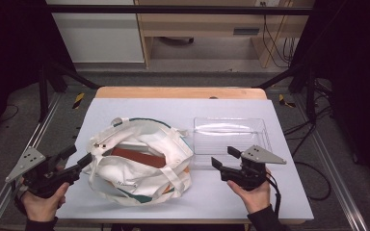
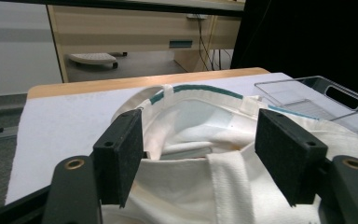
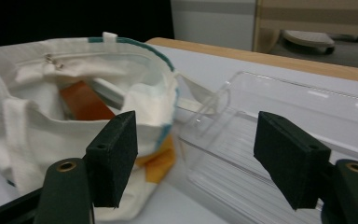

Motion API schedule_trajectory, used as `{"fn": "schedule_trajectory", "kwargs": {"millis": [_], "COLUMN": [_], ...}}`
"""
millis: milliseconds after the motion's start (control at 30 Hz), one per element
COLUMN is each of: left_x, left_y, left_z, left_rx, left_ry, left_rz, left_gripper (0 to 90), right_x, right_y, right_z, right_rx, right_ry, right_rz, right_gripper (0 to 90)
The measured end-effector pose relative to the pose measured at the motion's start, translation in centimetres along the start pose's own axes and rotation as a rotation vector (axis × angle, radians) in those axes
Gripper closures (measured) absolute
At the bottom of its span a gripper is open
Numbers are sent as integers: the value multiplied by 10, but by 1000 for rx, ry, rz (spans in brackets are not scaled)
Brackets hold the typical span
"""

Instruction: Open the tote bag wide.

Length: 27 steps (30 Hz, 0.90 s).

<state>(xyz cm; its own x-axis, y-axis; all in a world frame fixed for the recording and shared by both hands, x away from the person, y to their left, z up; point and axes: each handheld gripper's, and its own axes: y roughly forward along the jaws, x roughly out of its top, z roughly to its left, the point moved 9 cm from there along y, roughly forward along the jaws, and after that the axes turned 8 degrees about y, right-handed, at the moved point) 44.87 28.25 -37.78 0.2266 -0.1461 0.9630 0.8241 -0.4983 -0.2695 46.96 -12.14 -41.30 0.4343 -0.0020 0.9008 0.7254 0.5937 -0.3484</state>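
**High view: tote bag still loaded, both grippers empty**

High view shows a white canvas tote bag (image 1: 139,161) lying open on the table (image 1: 173,108), left of centre. A reddish-brown flat item (image 1: 137,157) sits inside its mouth. A clear plastic tray (image 1: 231,139) stands just right of the bag, with nothing in it.

The left gripper (image 1: 79,161) is at the bag's left edge, jaws wide apart; in the left gripper view the bag's rim (image 2: 191,91) lies beyond and between the pads, not pressed by them. The right gripper (image 1: 225,158) hovers over the tray's near edge, jaws likewise wide and holding nothing.

Judgement: the work appears to be unloading the bag into the tray. Nothing is transferred; the item remains to be taken out.

Writing: small dark print on the bag's front (image 1: 125,183) is too small to read. No brand is legible.
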Motion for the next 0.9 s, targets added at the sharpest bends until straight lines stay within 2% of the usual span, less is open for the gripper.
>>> {"fn": "schedule_trajectory", "kwargs": {"millis": [167,233,267,300,367,500,533,600,633,667,700,900], "left_x": [-5,-9,-9,-14,-20,-27,-31,-33,-36,-36,-38,-47], "left_y": [4,6,6,7,9,12,13,13,14,14,15,18], "left_z": [-13,-17,-17,-21,-24,-26,-27,-27,-27,-27,-27,-26], "left_rx": [-9,-7,-7,-6,-12,-21,-19,-23,-27,-27,-25,-37], "left_ry": [27,39,39,44,44,43,49,47,44,44,46,34], "left_rz": [39,60,60,80,96,121,136,141,151,151,160,187], "left_gripper": [351,363,367,374,390,437,482,522,540,557,570,678], "right_x": [6,9,9,11,11,11,10,9,8,8,6,-8], "right_y": [12,16,16,20,24,31,37,39,44,44,50,67], "right_z": [26,36,36,47,55,68,79,82,91,91,100,123], "right_rx": [65,87,87,122,140,174,199,207,228,228,246,287], "right_ry": [-28,-29,-29,-24,-25,-33,-36,-34,-44,-44,-48,-82], "right_rz": [7,10,10,19,28,45,58,61,69,69,80,132], "right_gripper": [343,356,356,373,383,398,400,399,398,398,396,380]}}
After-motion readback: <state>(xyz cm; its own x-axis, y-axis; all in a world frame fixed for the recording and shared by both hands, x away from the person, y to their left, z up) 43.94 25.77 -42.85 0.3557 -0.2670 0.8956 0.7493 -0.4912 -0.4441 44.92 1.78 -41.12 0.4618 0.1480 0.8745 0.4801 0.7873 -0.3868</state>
